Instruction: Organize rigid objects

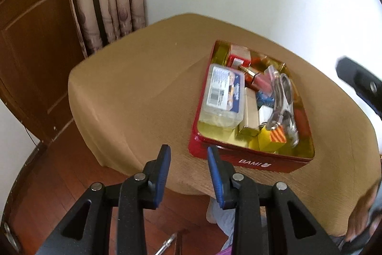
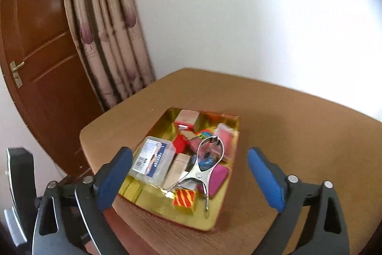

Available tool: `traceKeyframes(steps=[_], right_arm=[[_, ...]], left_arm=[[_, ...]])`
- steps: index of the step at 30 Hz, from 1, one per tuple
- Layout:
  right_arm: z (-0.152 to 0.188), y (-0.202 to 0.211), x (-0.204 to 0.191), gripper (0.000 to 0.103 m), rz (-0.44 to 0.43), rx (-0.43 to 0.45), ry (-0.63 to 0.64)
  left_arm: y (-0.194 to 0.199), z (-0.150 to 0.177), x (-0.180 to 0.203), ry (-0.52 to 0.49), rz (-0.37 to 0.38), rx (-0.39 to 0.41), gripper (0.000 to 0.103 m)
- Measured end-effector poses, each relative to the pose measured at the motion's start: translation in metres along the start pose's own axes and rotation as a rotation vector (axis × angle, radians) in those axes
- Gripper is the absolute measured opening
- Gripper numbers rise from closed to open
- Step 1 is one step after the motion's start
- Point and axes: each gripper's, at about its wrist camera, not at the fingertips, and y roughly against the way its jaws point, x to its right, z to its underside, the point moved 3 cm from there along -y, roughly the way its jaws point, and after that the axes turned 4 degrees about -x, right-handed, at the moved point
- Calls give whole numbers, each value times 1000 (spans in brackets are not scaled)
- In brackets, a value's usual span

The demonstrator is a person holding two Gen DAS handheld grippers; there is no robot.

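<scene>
Currently the red tin box (image 2: pixel 216 219) is sitting on the tan tablecloth (image 2: pixel 298 135) near the table's front edge, crammed with small rigid items. Metal tongs (image 2: pixel 203 169) are lying loosely across the heap, beside a clear plastic case (image 2: pixel 152 160). Likely risk: the tongs are resting unsecured and could slide off or snag neighbouring pieces when lifted. The right gripper (image 2: pixel 189 179) is hovering wide open, holding nothing. The left gripper (image 1: pixel 188 173) is hanging partly open and empty just off the tin's near corner. A curtain (image 2: pixel 107 40) and wooden door (image 2: pixel 43 51) are standing well behind, obstructing nothing.
</scene>
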Motion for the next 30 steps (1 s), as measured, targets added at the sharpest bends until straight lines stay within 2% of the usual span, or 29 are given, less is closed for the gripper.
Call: traceKeyframes(steps=[8, 11, 14, 19, 25, 27, 29, 30], right_arm=[[20, 50, 10, 103, 91, 131, -59], [26, 57, 5, 103, 138, 132, -33], [29, 66, 4, 103, 158, 142, -32], [28, 89, -4, 103, 197, 193, -19], [27, 111, -24, 103, 323, 252, 25], [27, 123, -26, 103, 369, 295, 15], [26, 132, -28, 103, 378, 323, 10], [26, 134, -29, 103, 379, 328, 12]], left_arm=[[41, 1, 11, -41, -45, 175, 37], [60, -1, 15, -70, -74, 239, 37], [78, -2, 17, -73, -52, 278, 37], [100, -5, 19, -81, -5, 284, 37], [136, -4, 31, -132, 38, 348, 38], [147, -2, 32, -140, 43, 379, 44], [155, -2, 32, -143, 60, 393, 54], [161, -2, 32, -140, 65, 405, 56]])
